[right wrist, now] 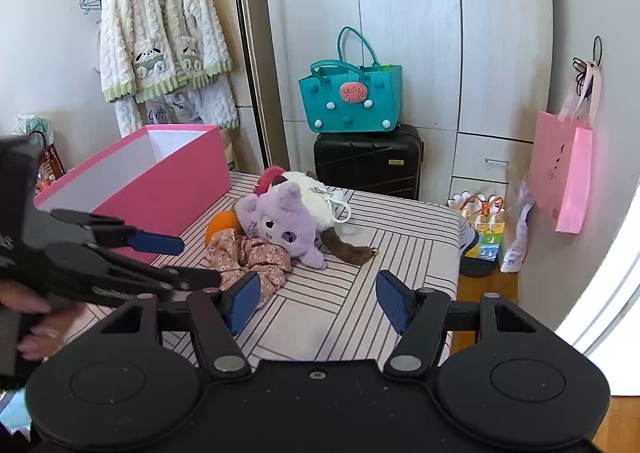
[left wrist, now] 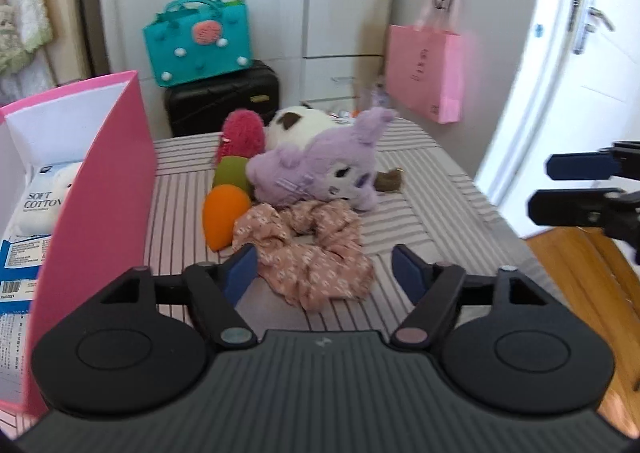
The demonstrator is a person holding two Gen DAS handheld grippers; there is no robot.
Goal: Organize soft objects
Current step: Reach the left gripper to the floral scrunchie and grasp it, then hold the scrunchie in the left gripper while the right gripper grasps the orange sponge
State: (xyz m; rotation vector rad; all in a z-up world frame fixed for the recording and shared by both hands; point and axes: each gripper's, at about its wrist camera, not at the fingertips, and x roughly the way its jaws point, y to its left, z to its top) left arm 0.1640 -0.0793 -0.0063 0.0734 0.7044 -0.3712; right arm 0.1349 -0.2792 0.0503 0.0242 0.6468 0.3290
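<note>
Left tongs [left wrist: 324, 273] spread wide, empty, over the striped bed [left wrist: 432, 209], just short of the floral scrunchie [left wrist: 312, 253]. Right tongs [right wrist: 314, 303] likewise released, poised above bare striped cover beside the scrunchie [right wrist: 250, 257]; open bed surface extends from it to the bed's far edge. Pink box [left wrist: 100, 189] stands beside the scrunchie, holding a cotton pack [left wrist: 36, 201]. Touching the scrunchie: orange plush [left wrist: 224, 217] and purple plush toy [left wrist: 320, 169], lying on its side. Behind these: green plush [left wrist: 232, 173], red plush [left wrist: 242, 137], white-and-brown plush [left wrist: 300, 125].
</note>
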